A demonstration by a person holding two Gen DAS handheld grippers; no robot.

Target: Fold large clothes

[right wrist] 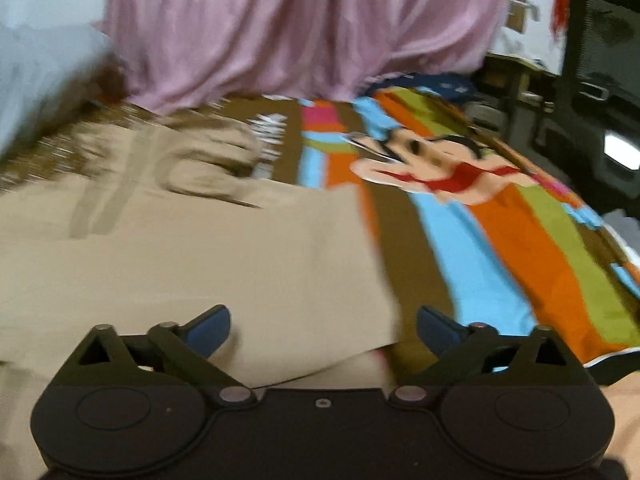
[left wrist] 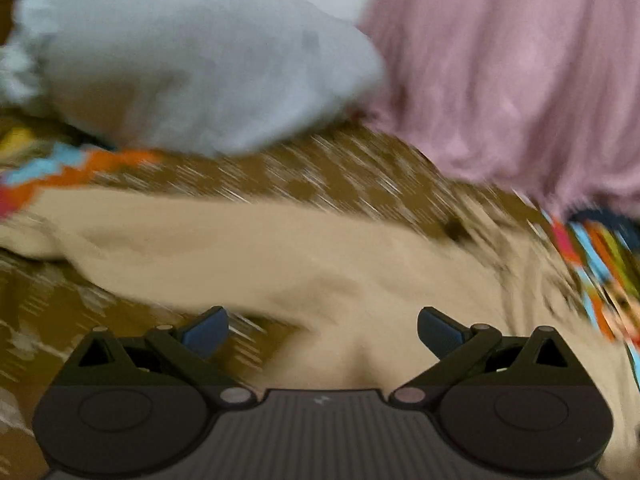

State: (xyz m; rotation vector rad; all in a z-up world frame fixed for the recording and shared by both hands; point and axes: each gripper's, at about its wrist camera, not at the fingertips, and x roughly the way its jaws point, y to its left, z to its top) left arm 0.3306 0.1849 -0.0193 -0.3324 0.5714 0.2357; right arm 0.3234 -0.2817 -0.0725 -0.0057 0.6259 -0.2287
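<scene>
A large beige garment (left wrist: 280, 248) lies spread on a bed with a brown patterned cover (left wrist: 320, 176). In the left wrist view my left gripper (left wrist: 322, 332) is open, its blue-padded fingers (left wrist: 208, 334) wide apart just above a raised fold of the garment. In the right wrist view the same garment (right wrist: 180, 256) fills the left and middle, with its seams and straight right edge showing. My right gripper (right wrist: 322, 332) is open above that edge near the lower corner, holding nothing. Both views are motion-blurred.
A pale blue pillow (left wrist: 180, 68) lies at the back left of the bed. A pink curtain (right wrist: 288, 28) hangs behind. The bed cover has a bright striped cartoon print (right wrist: 460, 200) at right. A dark chair and furniture (right wrist: 592, 64) stand past the bed's right side.
</scene>
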